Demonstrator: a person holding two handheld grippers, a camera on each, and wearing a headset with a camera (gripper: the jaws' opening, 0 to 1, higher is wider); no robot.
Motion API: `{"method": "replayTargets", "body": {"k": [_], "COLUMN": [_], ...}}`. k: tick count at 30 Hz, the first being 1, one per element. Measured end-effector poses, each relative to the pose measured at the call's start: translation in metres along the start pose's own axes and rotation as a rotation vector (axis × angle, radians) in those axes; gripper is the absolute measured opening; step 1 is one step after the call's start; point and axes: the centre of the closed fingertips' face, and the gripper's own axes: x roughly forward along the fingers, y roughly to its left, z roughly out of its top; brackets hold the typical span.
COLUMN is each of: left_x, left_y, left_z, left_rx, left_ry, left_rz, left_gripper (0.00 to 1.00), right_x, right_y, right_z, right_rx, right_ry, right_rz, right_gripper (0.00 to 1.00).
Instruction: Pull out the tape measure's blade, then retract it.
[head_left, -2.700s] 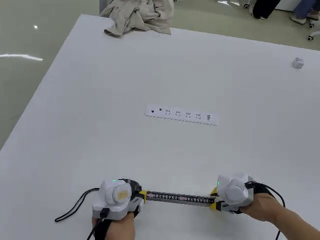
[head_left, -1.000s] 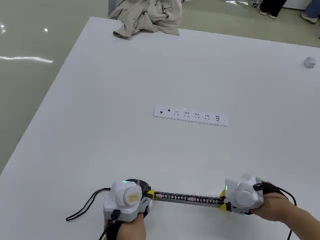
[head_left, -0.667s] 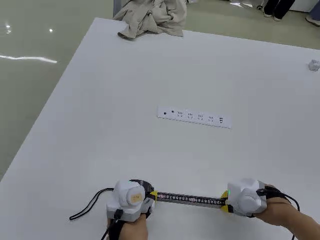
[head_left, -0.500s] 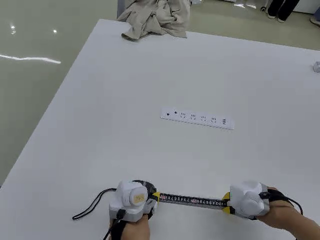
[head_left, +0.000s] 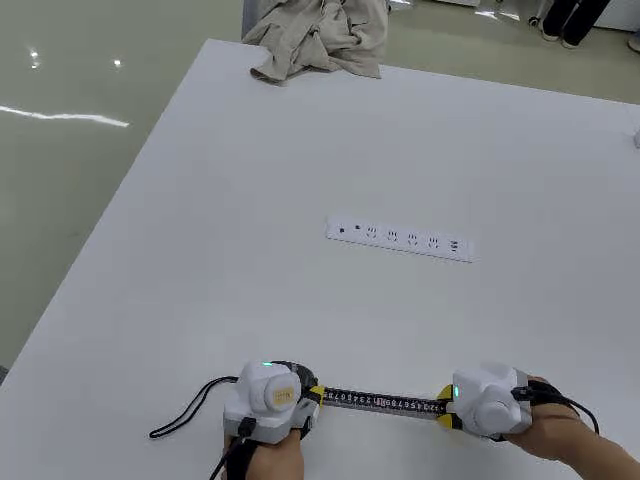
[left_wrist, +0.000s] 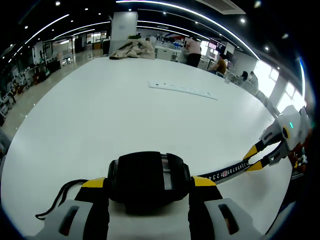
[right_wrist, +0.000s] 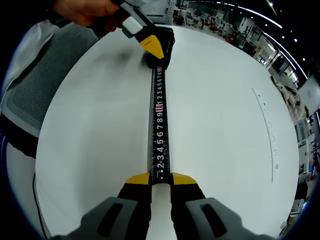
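At the near edge of the desk (head_left: 200, 250) the left tool (left_wrist: 148, 184) is clamped round the black tape measure case (left_wrist: 148, 172), and the right tool (right_wrist: 160, 180) is nipped tight on the tip of the blade (right_wrist: 159, 120), which runs straight between them, dark with pale numerals. I'd say the pull is about done; for the return, walk the tip back in line with the case, slowly, so it can't whip. Beyond lie a white power strip (head_left: 400, 240) and, farthest, a heap of cloth (head_left: 318, 35)

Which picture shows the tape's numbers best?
The right gripper view: the blade runs up its middle, numbers big and clear. The head view shows it as a tiny strip; the left gripper view, a short curved piece.
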Motion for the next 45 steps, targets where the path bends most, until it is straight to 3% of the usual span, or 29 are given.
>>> {"method": "replayTargets", "body": {"k": [45], "left_x": [-0.001], "left_y": [-0.001], "left_z": [-0.002], "left_rx": [0.04], "left_ry": [0.017], "left_rz": [-0.035], "left_gripper": [0.61], "right_x": [0.019], "right_y": [0.01], "right_z": [0.05], "right_rx": [-0.035], "right_ry": [-0.049], "right_rz": [0.012], "right_gripper": [0.13]}}
